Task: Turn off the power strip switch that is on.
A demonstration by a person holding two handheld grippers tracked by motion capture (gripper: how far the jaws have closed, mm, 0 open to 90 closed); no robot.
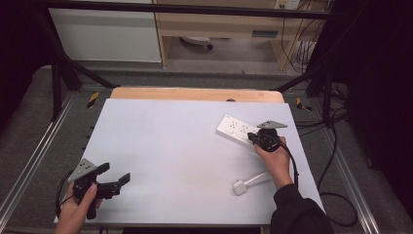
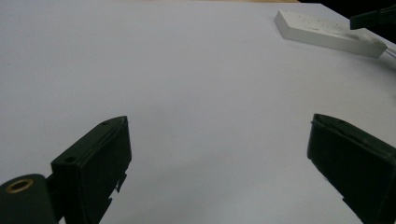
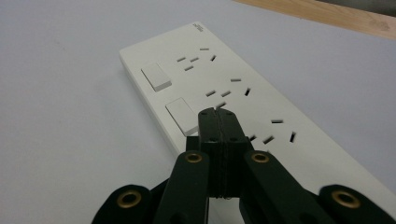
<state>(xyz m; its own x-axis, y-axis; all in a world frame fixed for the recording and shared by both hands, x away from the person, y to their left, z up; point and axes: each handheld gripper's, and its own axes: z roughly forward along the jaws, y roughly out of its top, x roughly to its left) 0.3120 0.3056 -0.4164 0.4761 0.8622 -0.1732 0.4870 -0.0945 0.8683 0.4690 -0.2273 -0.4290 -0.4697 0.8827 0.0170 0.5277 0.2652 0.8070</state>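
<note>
Switches (image 3: 175, 100) on power strip (image 3: 243, 107) | right tongs (image 3: 218, 111) pressed together

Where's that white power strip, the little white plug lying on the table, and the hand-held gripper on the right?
power strip (image 3: 224, 88): right gripper view, its top face between the sockets.
plug (image 1: 238, 187): high view, its square body.
right hand-held gripper (image 3: 218, 111): right gripper view, tips of its shut jaws.

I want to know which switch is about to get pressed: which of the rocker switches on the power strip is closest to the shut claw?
The second switch on the power strip, just left of the right claw tips; the other sits farther, toward the strip's end.
</note>
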